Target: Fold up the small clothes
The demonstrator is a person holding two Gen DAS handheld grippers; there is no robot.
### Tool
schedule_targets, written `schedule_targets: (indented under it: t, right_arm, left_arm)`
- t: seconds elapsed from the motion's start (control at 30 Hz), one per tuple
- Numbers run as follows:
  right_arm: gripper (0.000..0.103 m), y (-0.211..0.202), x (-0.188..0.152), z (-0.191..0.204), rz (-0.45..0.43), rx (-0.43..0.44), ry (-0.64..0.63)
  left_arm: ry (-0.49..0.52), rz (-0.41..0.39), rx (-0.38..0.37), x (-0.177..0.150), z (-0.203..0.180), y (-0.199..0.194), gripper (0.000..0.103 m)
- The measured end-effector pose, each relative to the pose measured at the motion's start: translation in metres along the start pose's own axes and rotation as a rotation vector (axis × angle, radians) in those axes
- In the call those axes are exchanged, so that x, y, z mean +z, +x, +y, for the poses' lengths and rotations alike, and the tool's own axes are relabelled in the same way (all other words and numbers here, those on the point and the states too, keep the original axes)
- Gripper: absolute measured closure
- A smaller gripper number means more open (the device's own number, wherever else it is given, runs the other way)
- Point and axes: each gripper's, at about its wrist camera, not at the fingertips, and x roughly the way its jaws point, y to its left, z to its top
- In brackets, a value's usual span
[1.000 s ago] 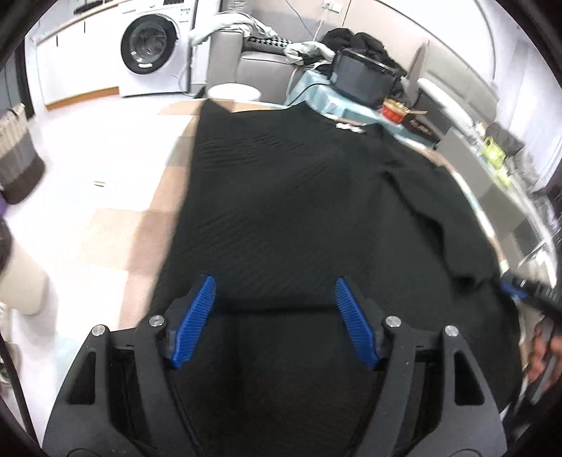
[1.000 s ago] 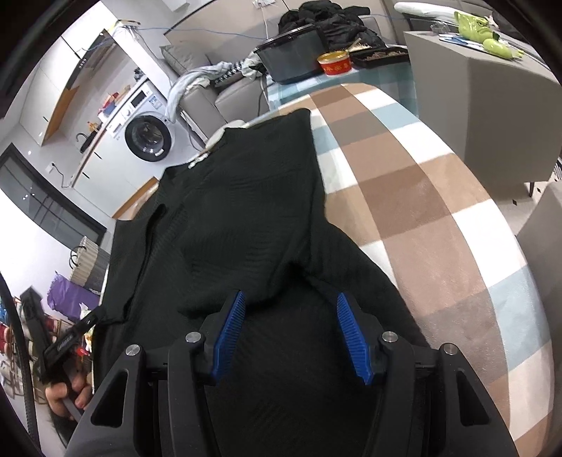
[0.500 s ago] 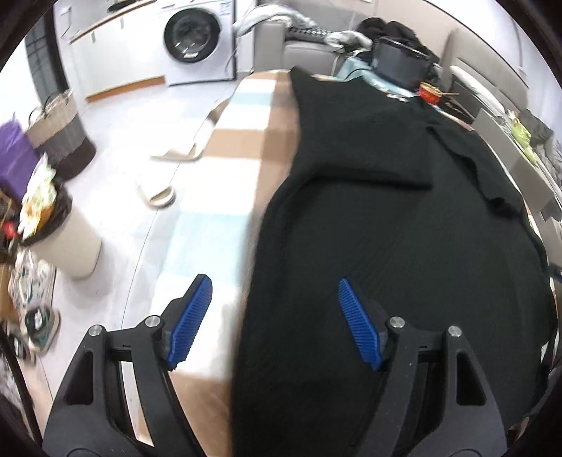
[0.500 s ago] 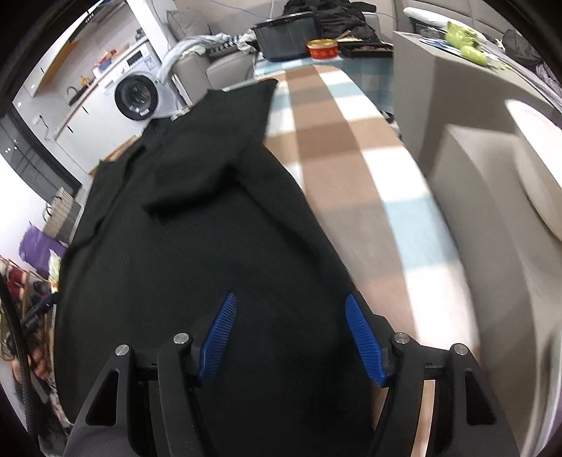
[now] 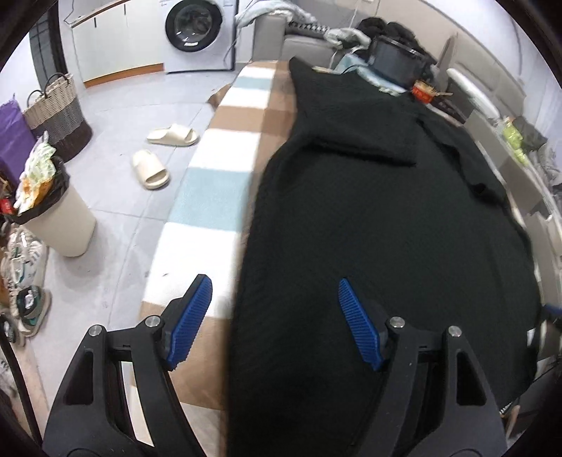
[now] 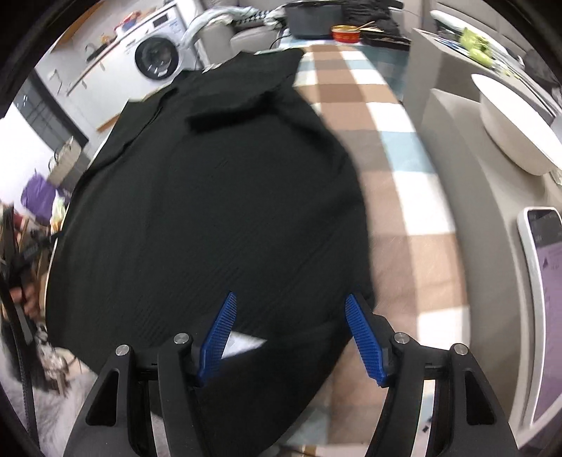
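The soft, floppy black top (image 5: 386,218) lies flat on the checked cloth (image 5: 214,197), and both the left gripper (image 5: 275,316) and right gripper (image 6: 288,327) hang wide open over its near corners, good spots to pinch.

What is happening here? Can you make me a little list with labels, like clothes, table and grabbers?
clothes: black garment spread flat, both sleeves folded in across the body
surface: checked blanket in brown, white and pale blue, under the garment
left gripper: open, above the garment's left edge, holding nothing
right gripper: open, above the near hem at the right edge, holding nothing
floor: two cream slippers, a bin
background: washing machine
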Motion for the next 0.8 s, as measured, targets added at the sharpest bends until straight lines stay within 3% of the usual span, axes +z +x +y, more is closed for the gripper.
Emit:
schedule_targets:
  t: [0.2,0.27,0.3,0.33,0.37,0.4,0.53,0.63,0.67,0.8]
  right_arm:
    - [0.037,0.005,-0.019,0.041,0.130,-0.062,-0.071]
    - [0.039,0.009,-0.027,0.054,0.166,-0.125,-0.128]
    - [0.051,0.012,-0.031,0.060,0.172,-0.163,-0.160]
    - [0.055,0.014,-0.035,0.063,0.177,-0.174,-0.175]
    - [0.078,0.012,-0.036,0.063,0.165,-0.160,-0.178]
    - [0.089,0.008,-0.038,0.063,0.170,-0.159,-0.187]
    - [0.090,-0.022,-0.047,0.037,0.178,-0.201,-0.199]
    - [0.066,-0.046,-0.050,0.001,0.189,-0.202,-0.101]
    - [0.060,-0.053,-0.048,-0.007,0.171,-0.205,-0.076]
    - [0.059,-0.068,-0.021,-0.025,-0.028,-0.038,0.034]
  left_arm:
    - [0.050,-0.018,-0.054,-0.003,-0.025,-0.005,0.031]
    - [0.055,-0.014,-0.070,-0.005,-0.029,-0.003,0.031]
    - [0.056,-0.010,-0.078,-0.006,-0.031,-0.002,0.031]
    - [0.059,-0.007,-0.082,-0.008,-0.034,0.000,0.031]
    - [0.063,-0.004,-0.084,-0.009,-0.035,0.001,0.031]
    - [0.067,-0.001,-0.085,-0.009,-0.035,0.002,0.031]
    - [0.066,-0.006,-0.071,-0.011,-0.033,0.000,0.031]
    - [0.048,-0.006,-0.044,-0.011,-0.026,-0.001,0.031]
    - [0.037,-0.001,-0.035,-0.011,-0.023,-0.001,0.031]
    - [0.010,0.013,-0.022,-0.012,-0.015,0.002,0.031]
